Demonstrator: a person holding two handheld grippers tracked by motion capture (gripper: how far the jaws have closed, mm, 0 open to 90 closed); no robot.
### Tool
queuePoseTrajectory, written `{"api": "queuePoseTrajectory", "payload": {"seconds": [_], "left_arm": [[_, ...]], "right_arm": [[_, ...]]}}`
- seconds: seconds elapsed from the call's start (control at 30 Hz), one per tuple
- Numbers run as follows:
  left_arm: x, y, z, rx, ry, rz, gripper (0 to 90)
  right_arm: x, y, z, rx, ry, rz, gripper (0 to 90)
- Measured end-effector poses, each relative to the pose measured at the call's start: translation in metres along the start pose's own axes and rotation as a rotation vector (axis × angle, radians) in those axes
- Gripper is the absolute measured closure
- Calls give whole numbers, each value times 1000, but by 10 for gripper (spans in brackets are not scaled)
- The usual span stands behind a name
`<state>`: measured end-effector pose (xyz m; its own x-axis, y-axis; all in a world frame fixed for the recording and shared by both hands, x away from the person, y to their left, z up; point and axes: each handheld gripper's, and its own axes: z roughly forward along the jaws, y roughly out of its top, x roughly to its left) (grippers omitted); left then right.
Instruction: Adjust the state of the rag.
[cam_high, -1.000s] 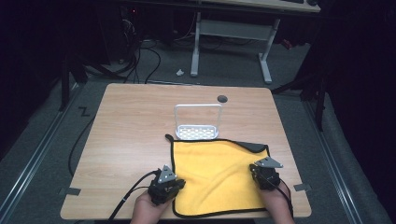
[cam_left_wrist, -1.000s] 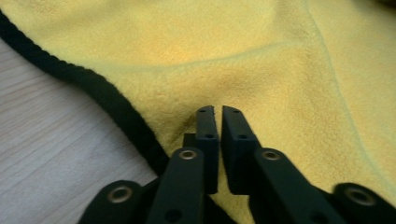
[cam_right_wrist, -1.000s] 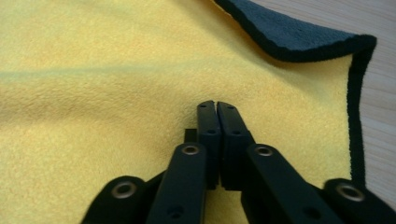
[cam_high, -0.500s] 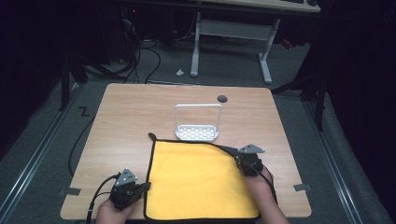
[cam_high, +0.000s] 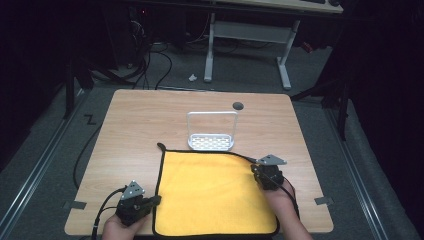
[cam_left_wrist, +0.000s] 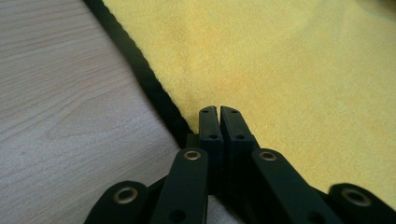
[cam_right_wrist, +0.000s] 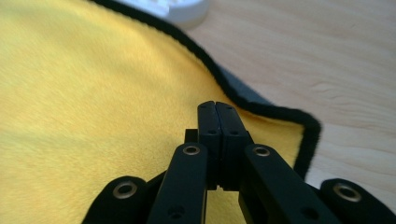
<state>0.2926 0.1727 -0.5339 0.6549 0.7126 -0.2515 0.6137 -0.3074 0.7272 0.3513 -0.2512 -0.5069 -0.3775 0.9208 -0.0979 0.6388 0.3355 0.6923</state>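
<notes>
Tools: left tool (cam_high: 156, 199) jaws pressed together, tips at the cloth's left black hem; whether the hem is pinched I can't tell. Right tool (cam_high: 253, 167) jaws pressed together, tips over the cloth's far right corner, no fabric seen between them.
Cloth: yellow cloth (cam_high: 212, 192) with black hem, spread flat on the near half of the bench (cam_high: 145, 125), between the two tools; far right corner slightly lifted.
Rack: white rack (cam_high: 212, 135) upright, just beyond the cloth's far edge, mid-bench.
Hands: a hand behind each tool at the near edge.
</notes>
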Motion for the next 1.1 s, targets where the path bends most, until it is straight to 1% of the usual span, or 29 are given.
{"api": "queuePoseTrajectory", "payload": {"seconds": [0.03, 0.07, 0.1, 0.13, 0.17, 0.2, 0.23, 0.27, 0.33, 0.37, 0.4, 0.43, 0.47, 0.5, 0.53, 0.57, 0.6, 0.63, 0.77, 0.8, 0.83, 0.87, 0.9, 0.93, 0.97, 1.0, 1.03, 1.07, 1.1], "left_arm": [[0, 0, 0, -1, -3, -2, 872], [0, -1, 0, -9, -4, -3, 871], [0, -1, 0, -9, -4, -3, 868], [1, -1, 0, -8, -9, -8, 864], [1, 0, 0, -4, -16, -11, 856], [1, 0, 0, -4, -16, -11, 844], [1, 2, -1, -4, -18, -11, 831], [1, 4, -1, -12, -16, -5, 820], [4, 12, -3, -38, -3, -3, 792], [4, 12, -3, -38, -3, -3, 781], [12, 22, -1, -66, 8, -17, 768], [16, 28, 2, -77, 24, -20, 745], [16, 28, 2, -77, 24, -20, 717], [26, 40, 11, -89, 54, -21, 702], [31, 47, 17, -93, 72, -27, 682], [31, 47, 17, -93, 72, -27, 662], [36, 54, 23, -98, 93, -29, 662], [42, 61, 30, -96, 123, -28, 637], [60, 84, 59, -78, 188, -46, 560], [67, 91, 70, -71, 195, -73, 540], [67, 91, 70, -71, 195, -73, 536], [68, 94, 73, -71, 209, -78, 536], [70, 97, 80, -53, 220, -85, 523], [70, 97, 80, -53, 220, -85, 516], [69, 98, 82, -54, 231, -73, 510], [68, 99, 83, -51, 239, -68, 506], [67, 100, 85, -52, 241, -67, 506], [65, 100, 86, -52, 246, -63, 517], [62, 99, 87, -51, 259, -54, 546]], "right_arm": [[-2, 2, 7, 6, -12, 9, 900], [-7, 6, 15, 10, -25, 33, 900], [-7, 6, 15, 10, -25, 33, 900], [-18, 13, 26, 9, -65, 71, 892], [-24, 16, 28, 5, -81, 83, 891], [-24, 16, 28, 5, -81, 83, 891], [-32, 20, 27, -8, -92, 93, 891], [-33, 21, 23, -15, -87, 97, 891], [-30, 19, 13, -33, -68, 87, 890], [-26, 17, 8, -45, -55, 75, 890], [-22, 15, 3, -51, -46, 69, 888], [-15, 12, -3, -61, -25, 66, 881], [-9, 10, -8, -68, -7, 62, 874], [-2, 7, -12, -77, 5, 50, 868], [5, 5, -15, -80, 19, 44, 852], [5, 5, -15, -80, 19, 44, 852], [12, 3, -18, -85, 37, 43, 840], [19, 1, -20, -91, 52, 32, 828], [45, -3, -23, -97, 90, -15, 805], [57, -2, -24, -104, 126, -37, 780], [57, -2, -24, -104, 126, -37, 780], [64, -1, -24, -108, 139, -59, 769], [75, 0, -25, -116, 159, -94, 756], [75, 0, -25, -116, 159, -94, 756], [86, 2, -27, -122, 181, -124, 746], [91, 4, -27, -127, 193, -135, 734], [91, 4, -27, -127, 193, -135, 734], [103, 7, -27, -133, 221, -162, 703], [110, 9, -27, -139, 223, -184, 686]]}}
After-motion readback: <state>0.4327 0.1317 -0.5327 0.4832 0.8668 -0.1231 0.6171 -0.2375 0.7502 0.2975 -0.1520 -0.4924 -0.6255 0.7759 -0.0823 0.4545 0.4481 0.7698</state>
